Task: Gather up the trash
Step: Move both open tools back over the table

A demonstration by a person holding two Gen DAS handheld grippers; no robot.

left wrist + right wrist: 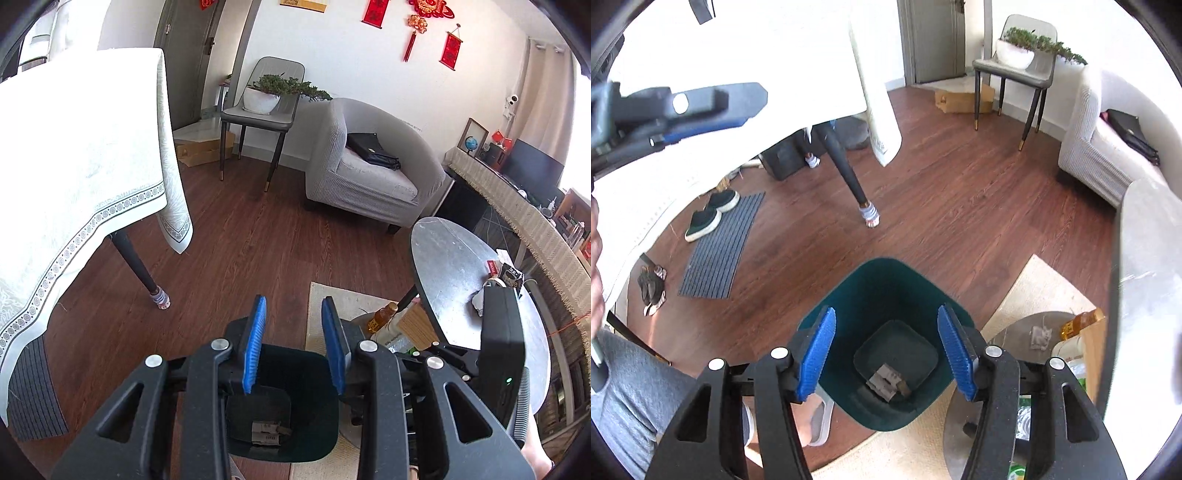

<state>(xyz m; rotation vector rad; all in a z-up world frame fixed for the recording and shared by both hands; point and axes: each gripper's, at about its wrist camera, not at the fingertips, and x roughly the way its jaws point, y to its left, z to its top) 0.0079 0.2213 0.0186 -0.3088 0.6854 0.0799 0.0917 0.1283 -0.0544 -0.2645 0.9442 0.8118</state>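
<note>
A dark green trash bin stands on the wood floor by a cream rug, with crumpled grey cardboard trash at its bottom. My right gripper is open and empty, directly above the bin's mouth. My left gripper is open and empty too, above the same bin, where the trash shows inside. More trash, crumpled paper and a dark packet, lies on the round grey table to the right.
A cloth-covered table and its leg stand at left. A grey armchair and a chair with a plant are behind. A low shelf with a bottle sits under the round table. Shoes lie on a mat.
</note>
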